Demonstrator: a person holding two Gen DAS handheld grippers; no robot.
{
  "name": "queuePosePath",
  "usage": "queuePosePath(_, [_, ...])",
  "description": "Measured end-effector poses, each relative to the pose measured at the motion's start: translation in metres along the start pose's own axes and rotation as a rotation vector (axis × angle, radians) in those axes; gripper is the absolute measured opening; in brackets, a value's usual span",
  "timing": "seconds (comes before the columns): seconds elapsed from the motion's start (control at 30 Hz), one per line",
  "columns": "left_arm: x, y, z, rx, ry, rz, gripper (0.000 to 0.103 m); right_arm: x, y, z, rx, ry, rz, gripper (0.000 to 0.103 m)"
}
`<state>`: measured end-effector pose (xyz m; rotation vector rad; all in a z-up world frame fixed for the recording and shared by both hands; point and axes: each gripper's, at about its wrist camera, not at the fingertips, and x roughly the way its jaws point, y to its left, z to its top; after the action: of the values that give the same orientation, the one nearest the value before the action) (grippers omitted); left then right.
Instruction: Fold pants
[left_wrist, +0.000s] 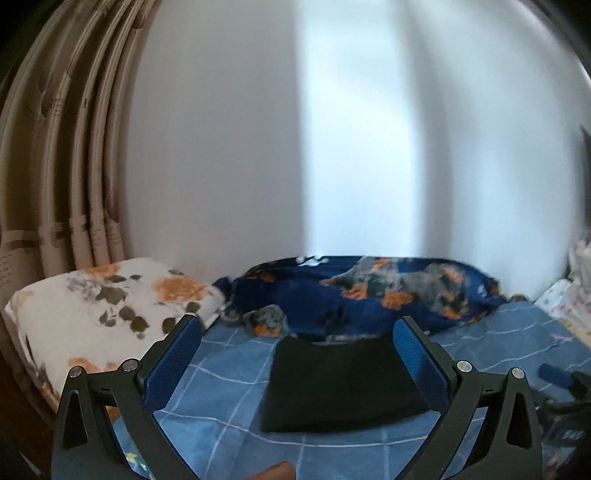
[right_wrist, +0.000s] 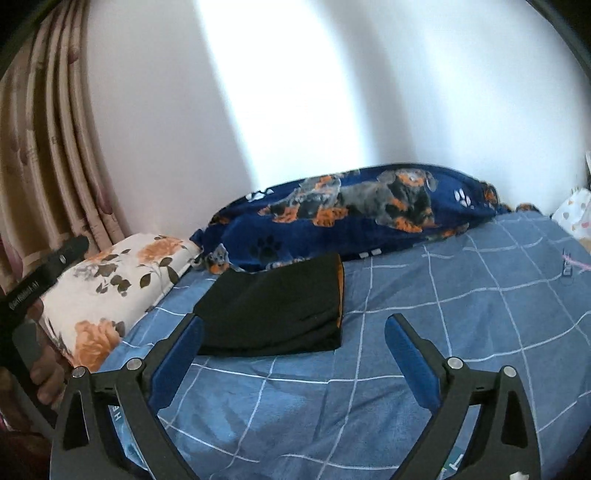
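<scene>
Looking along your left gripper (left_wrist: 297, 328), you have its blue-padded fingers (left_wrist: 177, 354) spread wide with nothing between them, raised above the bed. The black pants (left_wrist: 340, 387) lie ahead in the gap, folded into a compact flat rectangle on the blue checked sheet (left_wrist: 229, 373), apart from both pads. Just past the pants a dark blue blanket (left_wrist: 332, 295) printed with dogs and paw marks is bunched against the white wall (left_wrist: 221, 147). A white pillow (left_wrist: 96, 306) with orange flowers sits to the left, touching the blanket's end, and a beige curtain (left_wrist: 55, 147) hangs behind it. At the far right edge you catch a dark, blurred part of your other tool. From your right gripper (right_wrist: 293, 332), the jaws likewise stand wide apart and hold nothing, hovering over the sheet (right_wrist: 443, 332). Here the folded pants (right_wrist: 273, 310) sit ahead and to the left, their near corner hidden behind your left pad, with a thin orange edge showing along their right side. The dog blanket (right_wrist: 369, 206) lies behind them along the wall, the flowered pillow (right_wrist: 110, 288) to their left. At the left edge your left hand (right_wrist: 46, 369) grips the black handle of the other tool.
</scene>
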<state>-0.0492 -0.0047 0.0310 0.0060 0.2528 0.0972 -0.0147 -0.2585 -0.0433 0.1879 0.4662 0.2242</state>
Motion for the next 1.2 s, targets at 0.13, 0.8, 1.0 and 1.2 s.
queuePosePath(0.13, [-0.012,-0.003,0.006,0.001,0.019,-0.009,0.103,-0.008,0.007,0.0,-0.01,-0.004,0.022,0.099])
queuePosePath(0.8, [-0.015,-0.019,-0.004,0.06,0.055,-0.024,0.103,-0.017,0.013,-0.004,-0.007,0.015,0.046,0.101])
queuePosePath(1.0, [-0.005,-0.018,-0.01,0.05,0.1,-0.028,0.103,-0.013,0.012,-0.007,-0.003,0.031,0.048,0.101])
queuePosePath(1.2, [0.009,-0.018,-0.022,0.035,0.136,-0.007,0.103,-0.007,0.012,-0.011,-0.01,0.049,0.05,0.101])
